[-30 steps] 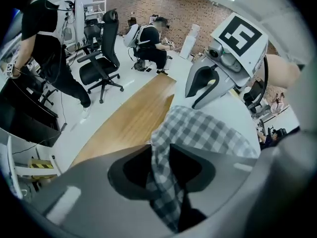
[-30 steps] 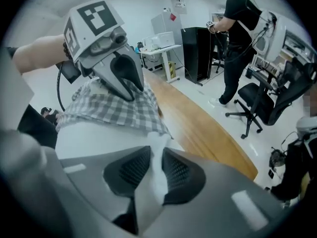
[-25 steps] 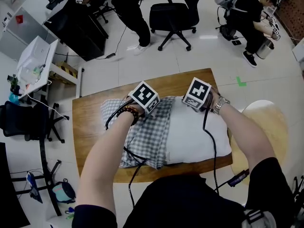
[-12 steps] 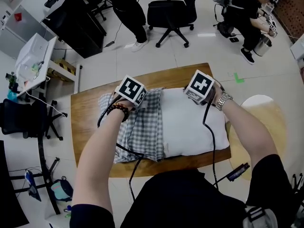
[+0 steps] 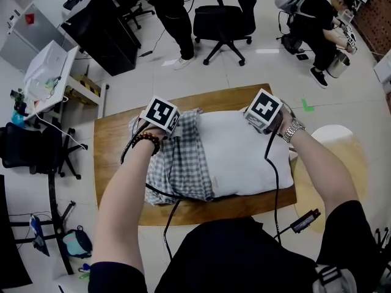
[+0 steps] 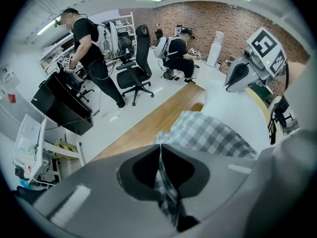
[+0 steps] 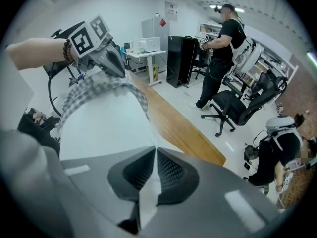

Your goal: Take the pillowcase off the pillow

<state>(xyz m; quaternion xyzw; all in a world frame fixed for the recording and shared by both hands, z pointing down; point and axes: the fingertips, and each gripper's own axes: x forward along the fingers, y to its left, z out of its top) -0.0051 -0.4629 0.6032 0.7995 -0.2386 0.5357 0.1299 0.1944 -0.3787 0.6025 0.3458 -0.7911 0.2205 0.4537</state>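
Observation:
A white pillow lies on the wooden table. A grey-and-white checked pillowcase is bunched over its left end. My left gripper is shut on the far edge of the pillowcase, and the checked cloth runs pinched between the jaws. My right gripper is shut on the pillow's far right corner, with white fabric caught between its jaws. In the right gripper view the left gripper is at the upper left, above the checked cloth.
Black cables hang from both grippers over the table's near edge. A round pale stool stands at the right. Beyond the table are a black office chair, a black cabinet, a white desk and several people.
My left gripper has moved left with the pillowcase edge, baring more of the white pillow. My right gripper has lifted slightly, still holding the pillow's corner.

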